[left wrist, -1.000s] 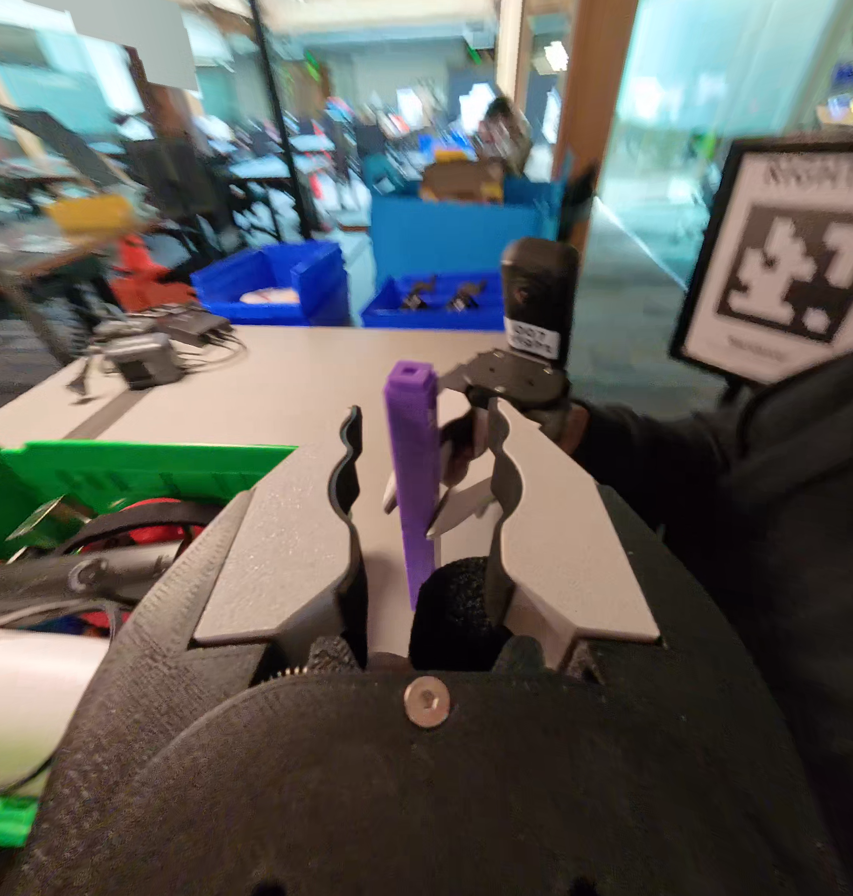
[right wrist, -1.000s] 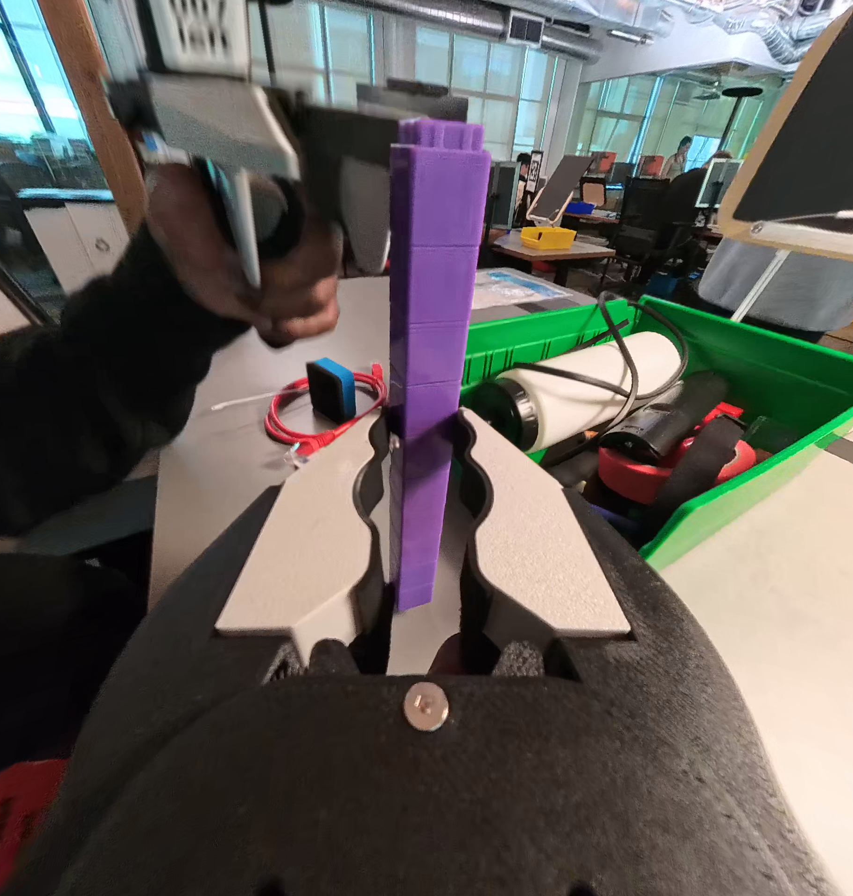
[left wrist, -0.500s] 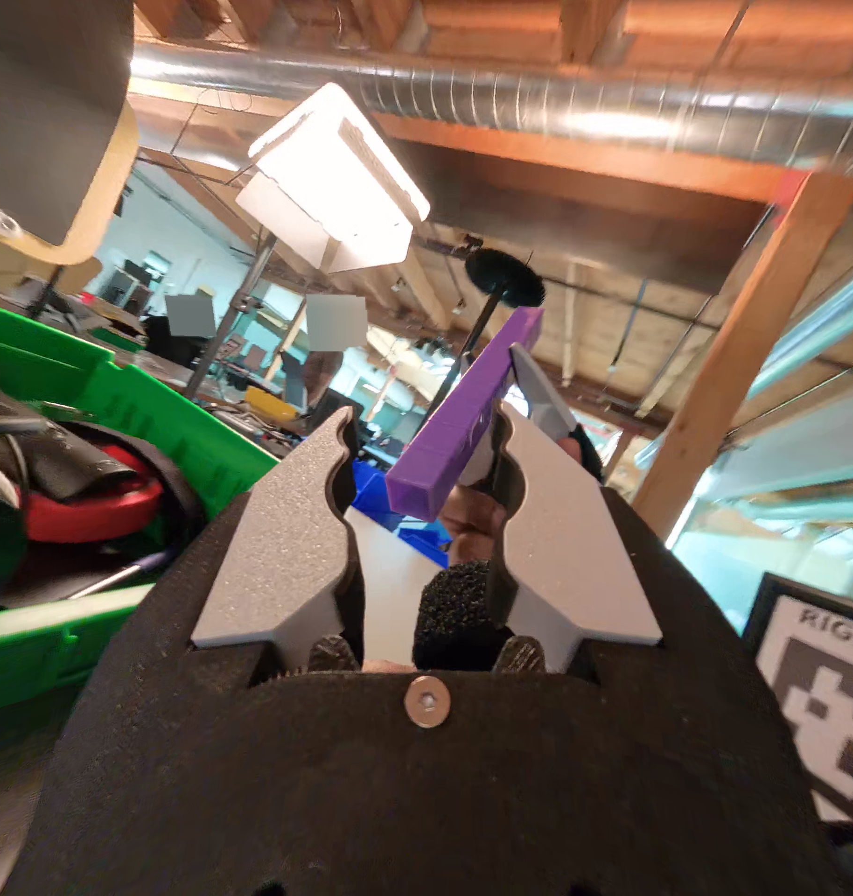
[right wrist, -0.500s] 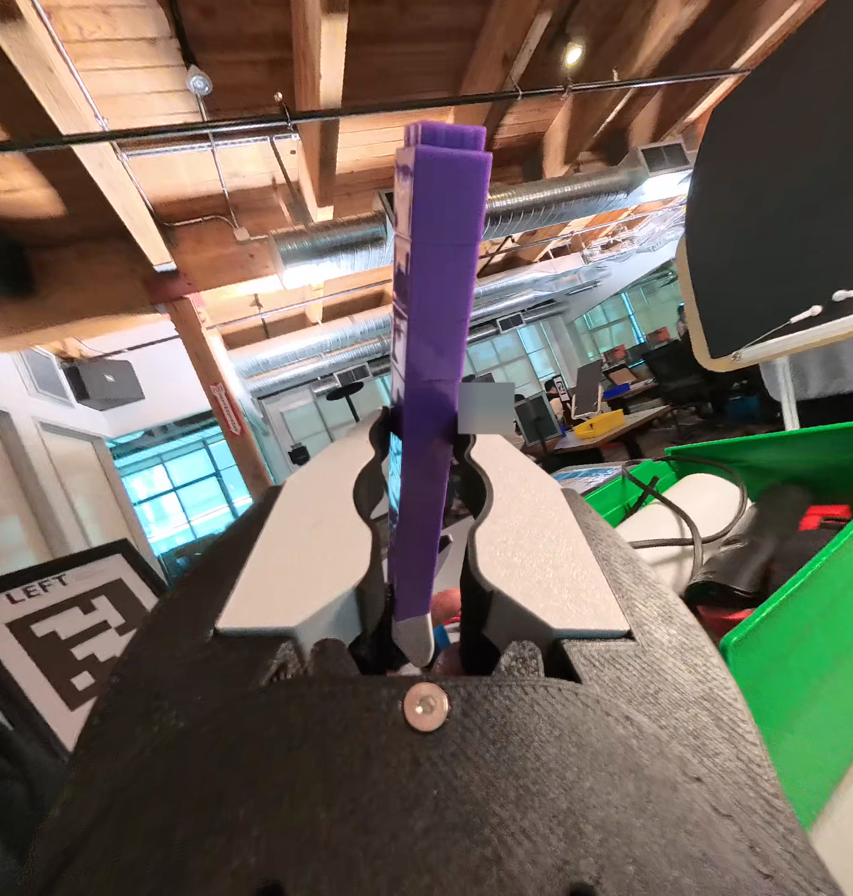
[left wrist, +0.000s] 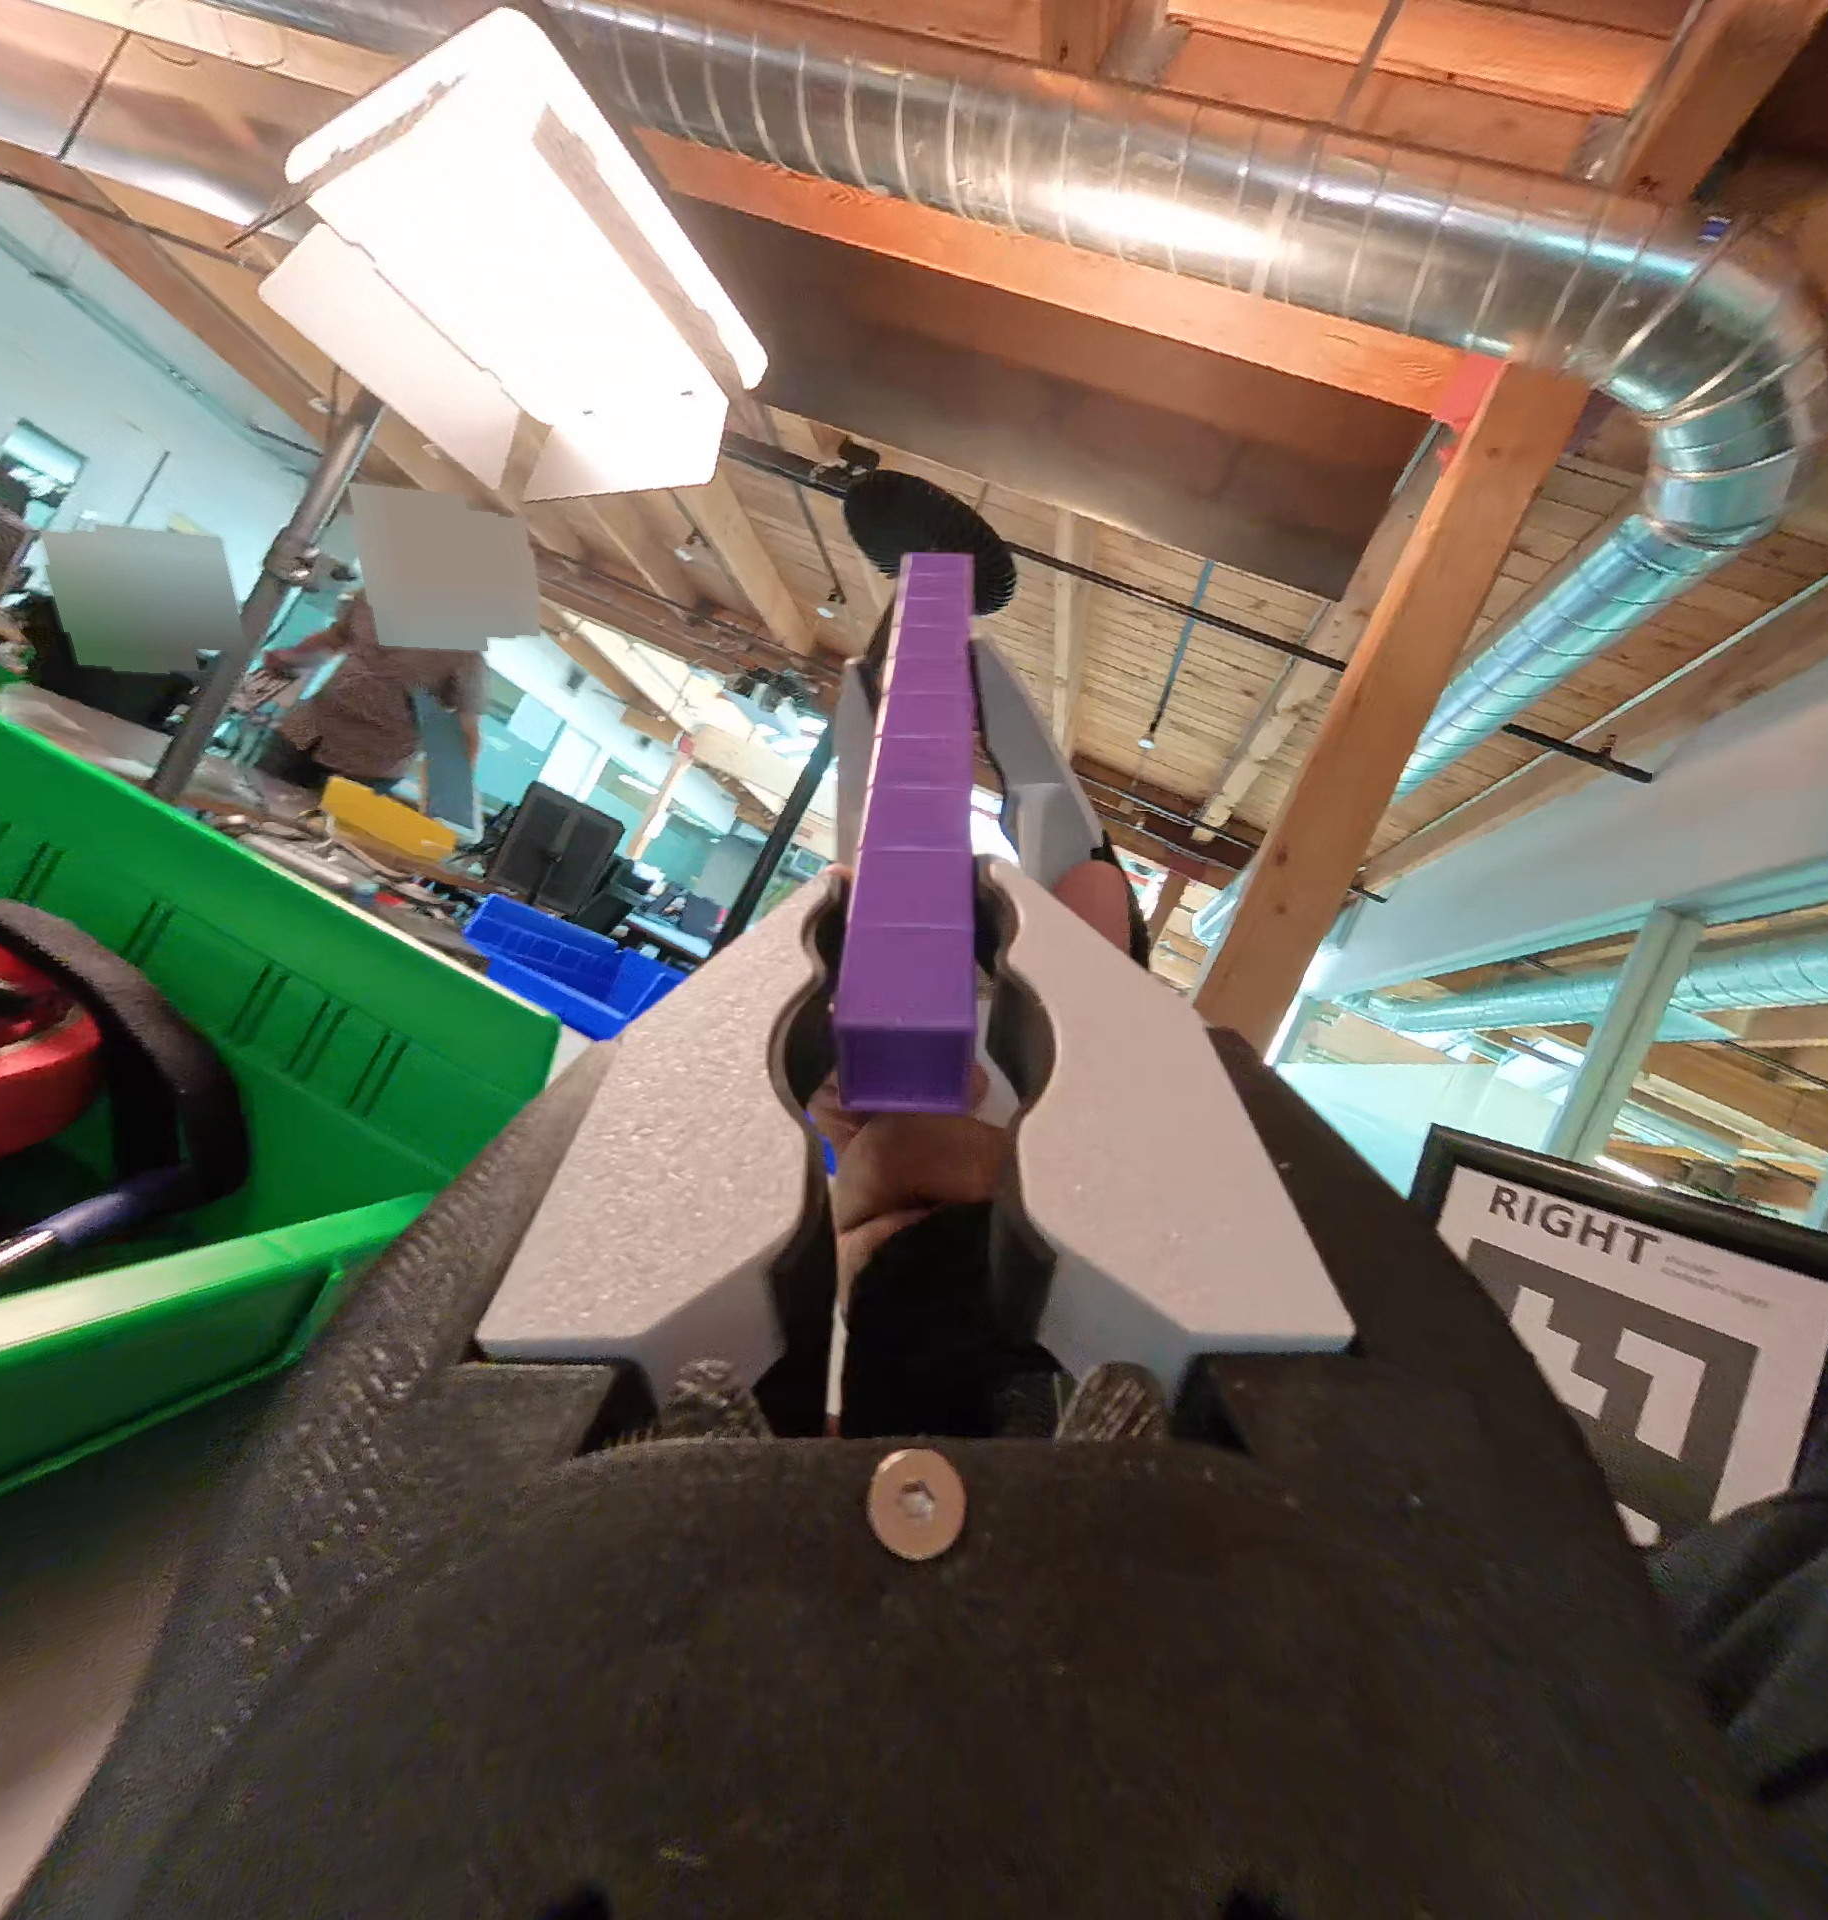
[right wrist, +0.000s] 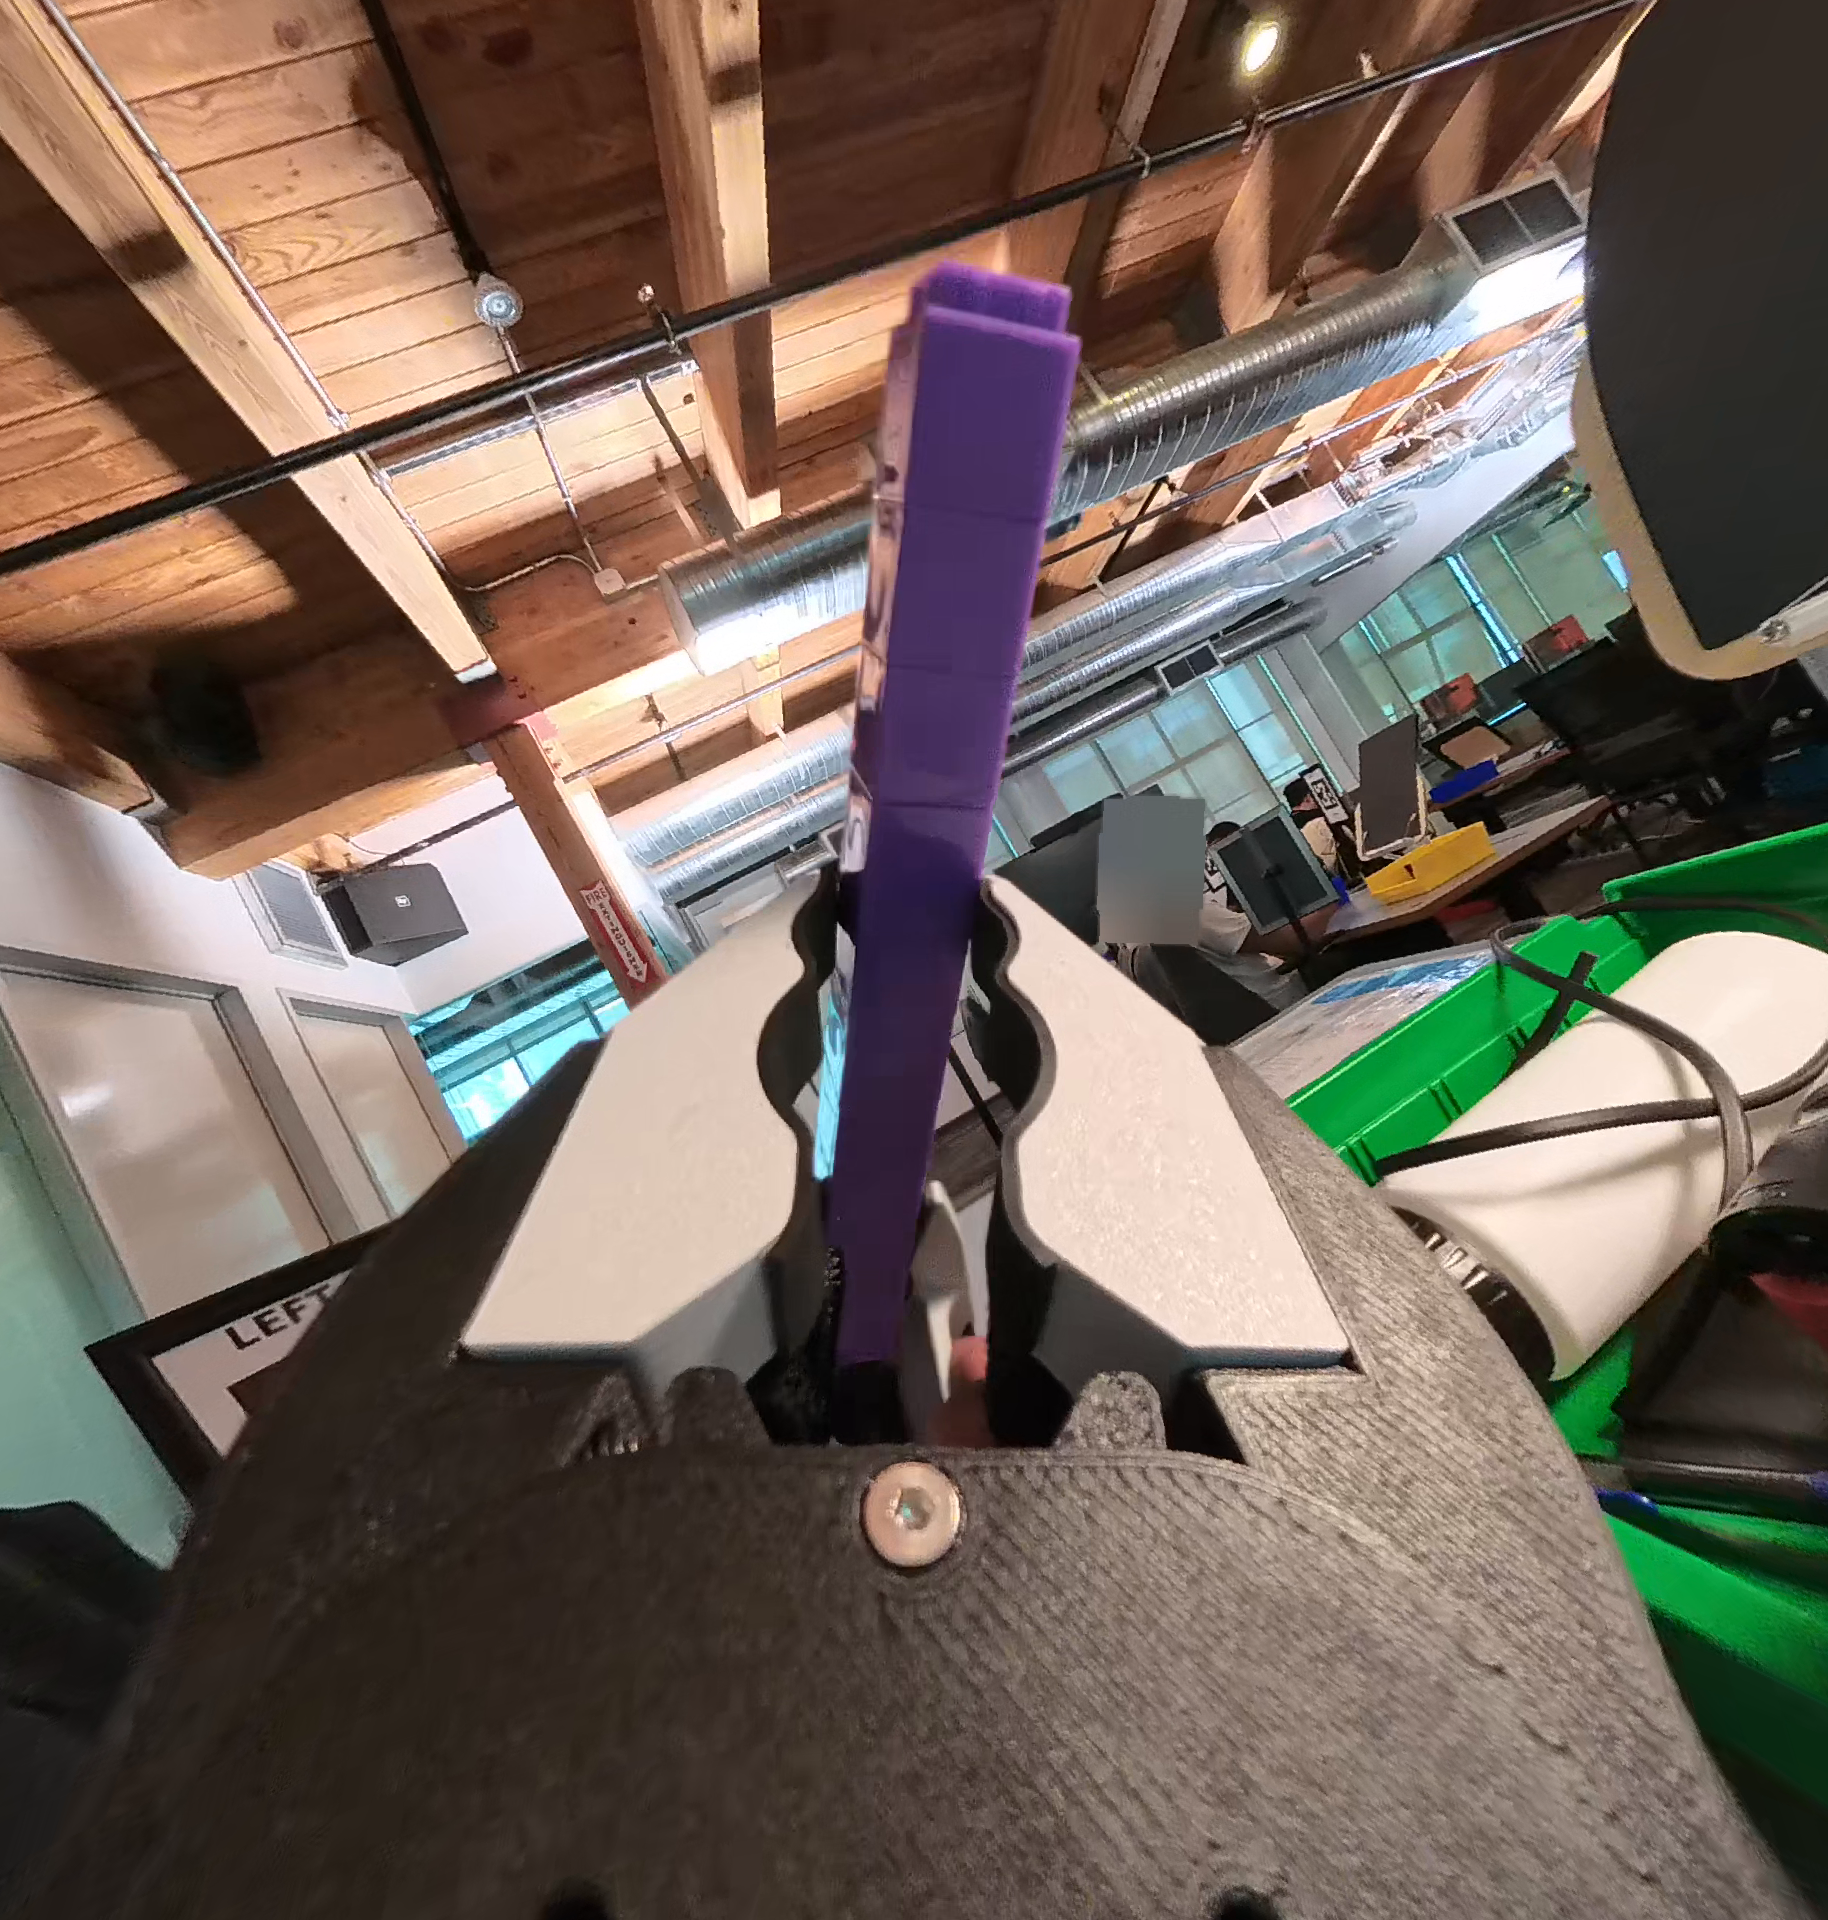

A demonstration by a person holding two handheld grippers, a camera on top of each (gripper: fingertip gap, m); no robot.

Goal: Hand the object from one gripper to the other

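Purple block bar (left wrist: 915,873) is clamped by both: the left hand-held gripper (left wrist: 910,935) grips its near end, the right hand-held gripper (right wrist: 905,956) its middle. Printed marker cards (wording withheld) flank; green bin (left wrist: 266,997) beside.

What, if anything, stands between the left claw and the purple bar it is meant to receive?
Nothing visible does: the purple bar sits right between the left claw's fingertips, with the right claw gripping it farther along.
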